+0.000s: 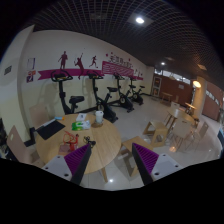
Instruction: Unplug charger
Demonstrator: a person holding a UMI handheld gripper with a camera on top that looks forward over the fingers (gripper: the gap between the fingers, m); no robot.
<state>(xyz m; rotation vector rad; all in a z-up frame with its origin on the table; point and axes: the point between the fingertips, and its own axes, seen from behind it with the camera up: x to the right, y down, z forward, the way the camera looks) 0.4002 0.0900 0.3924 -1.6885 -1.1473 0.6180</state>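
Note:
My gripper (113, 165) is open and empty, its two purple pads (80, 160) set wide apart. It is held high over the near edge of a round wooden table (62, 140). On the table lie a dark laptop-like item (50, 128), a pink object (72, 146), a small round item (78, 124) and a white and green container (98, 116). I cannot make out a charger or its cable among them. The tiled floor shows between the fingers.
Exercise bikes (70, 100) stand along the far wall under a pink mural. Wooden chairs and tables (160, 130) fill the right side. A wooden stool or chair (126, 152) stands beside the round table, just ahead of the right finger.

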